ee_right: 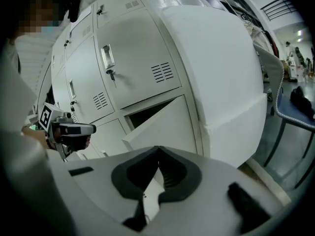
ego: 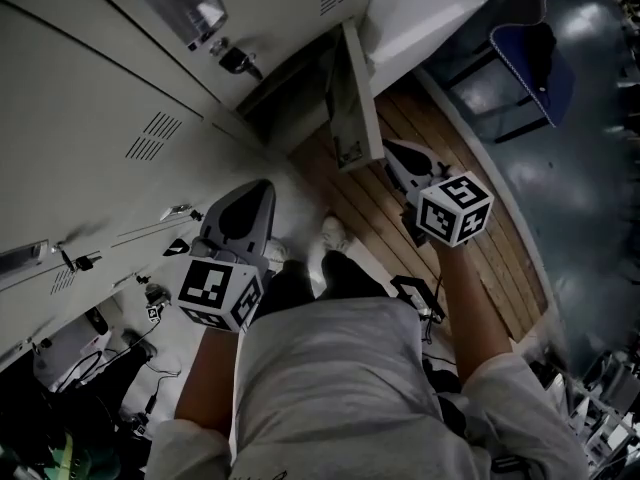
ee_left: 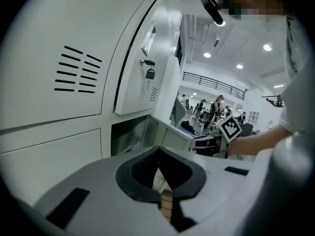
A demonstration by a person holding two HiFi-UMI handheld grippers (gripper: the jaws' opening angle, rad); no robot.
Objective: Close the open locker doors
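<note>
One low locker door (ego: 345, 98) stands open, swung out from the grey locker bank (ego: 90, 98) over the wooden floor. The right gripper view shows that door (ee_right: 165, 124) ajar in front of its dark compartment (ee_right: 142, 113). The left gripper view has the same compartment (ee_left: 129, 136) just ahead. My right gripper (ego: 392, 148) is shut and empty, close beside the door's outer face, with a small gap showing. My left gripper (ego: 264, 186) is also shut and empty, near the closed lockers left of the opening.
A padlock (ego: 235, 60) hangs on a closed upper locker. To the right stands a blue chair (ego: 530, 58) on the dark floor. Cables and gear (ego: 100, 348) lie at the lower left. My white shoes (ego: 335, 233) are on the wooden boards (ego: 440, 158).
</note>
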